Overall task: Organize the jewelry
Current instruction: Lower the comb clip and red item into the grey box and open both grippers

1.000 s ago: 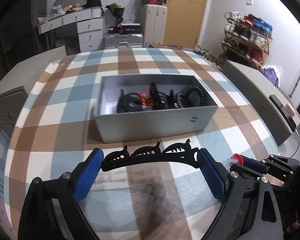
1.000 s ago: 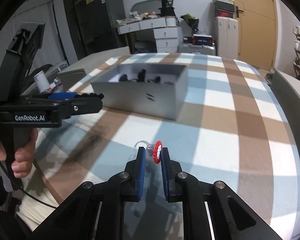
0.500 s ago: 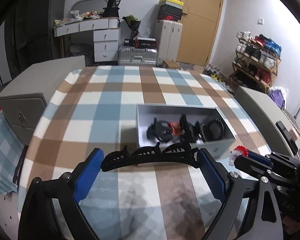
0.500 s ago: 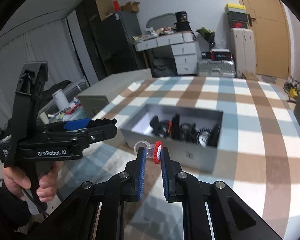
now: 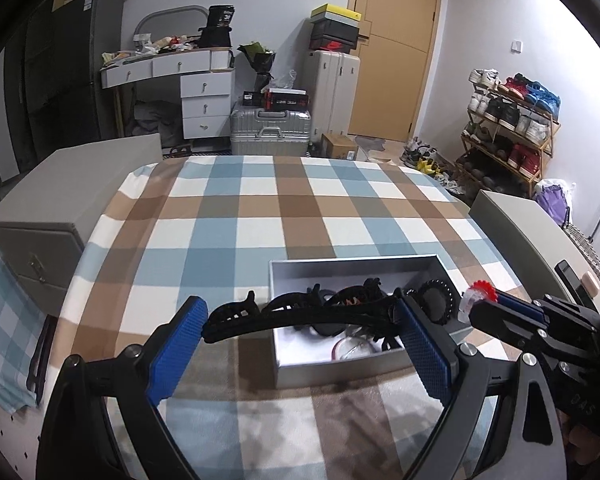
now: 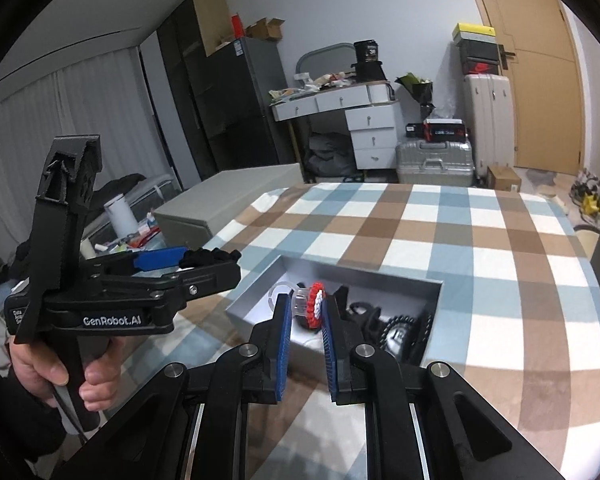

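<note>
Both loads hang over the grey box at lower frame, the left tongs spread around a black hair claw, the right tongs pinching a red-and-white ring; next, lower and let go.

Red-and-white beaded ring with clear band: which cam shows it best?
Right wrist: the red-and-white beaded ring sits centred, clamped in the right gripper, clear band visible. Left wrist shows it small, side-on, near the frame's right edge.

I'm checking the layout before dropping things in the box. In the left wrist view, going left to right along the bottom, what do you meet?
Left blue pad → black hair claw held across the left gripper → right blue pad → red and white ring → right gripper, closed on that ring.
</note>
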`<state>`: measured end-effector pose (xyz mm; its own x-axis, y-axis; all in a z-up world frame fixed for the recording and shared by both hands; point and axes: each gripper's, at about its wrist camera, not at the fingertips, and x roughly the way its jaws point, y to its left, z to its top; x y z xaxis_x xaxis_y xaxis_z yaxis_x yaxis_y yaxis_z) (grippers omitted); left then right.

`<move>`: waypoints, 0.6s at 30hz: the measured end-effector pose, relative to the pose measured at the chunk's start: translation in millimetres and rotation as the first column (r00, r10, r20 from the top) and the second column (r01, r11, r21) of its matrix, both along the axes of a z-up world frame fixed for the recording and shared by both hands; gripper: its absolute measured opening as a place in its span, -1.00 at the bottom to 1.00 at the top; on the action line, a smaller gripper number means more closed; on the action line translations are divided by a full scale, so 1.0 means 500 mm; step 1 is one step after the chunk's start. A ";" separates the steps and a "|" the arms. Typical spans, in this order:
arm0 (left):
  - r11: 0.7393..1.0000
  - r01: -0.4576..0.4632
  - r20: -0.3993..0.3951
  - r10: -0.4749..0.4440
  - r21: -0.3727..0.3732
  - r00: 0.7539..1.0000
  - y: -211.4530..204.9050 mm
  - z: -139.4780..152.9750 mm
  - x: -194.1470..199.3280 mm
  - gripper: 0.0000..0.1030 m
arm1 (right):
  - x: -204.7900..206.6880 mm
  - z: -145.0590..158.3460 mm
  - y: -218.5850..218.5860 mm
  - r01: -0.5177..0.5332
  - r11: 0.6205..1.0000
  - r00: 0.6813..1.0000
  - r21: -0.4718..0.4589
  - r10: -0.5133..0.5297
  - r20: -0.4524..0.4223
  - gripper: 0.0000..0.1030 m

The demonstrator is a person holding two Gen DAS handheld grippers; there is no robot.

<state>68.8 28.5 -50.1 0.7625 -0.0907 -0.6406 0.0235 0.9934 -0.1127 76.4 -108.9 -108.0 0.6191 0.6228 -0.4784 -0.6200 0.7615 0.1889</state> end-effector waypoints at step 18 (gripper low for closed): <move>0.998 0.057 -0.042 -0.058 -0.007 0.997 -0.041 -0.011 0.068 0.78 | 0.081 -0.001 -0.010 0.024 1.000 1.000 0.000 -0.024 0.008 -0.72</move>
<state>102.7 8.2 -55.5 0.7281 -0.1376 -0.6715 0.0755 0.9898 -0.1209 117.1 -114.0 -108.3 0.6374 0.6080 -0.4734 -0.6032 0.7760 0.1843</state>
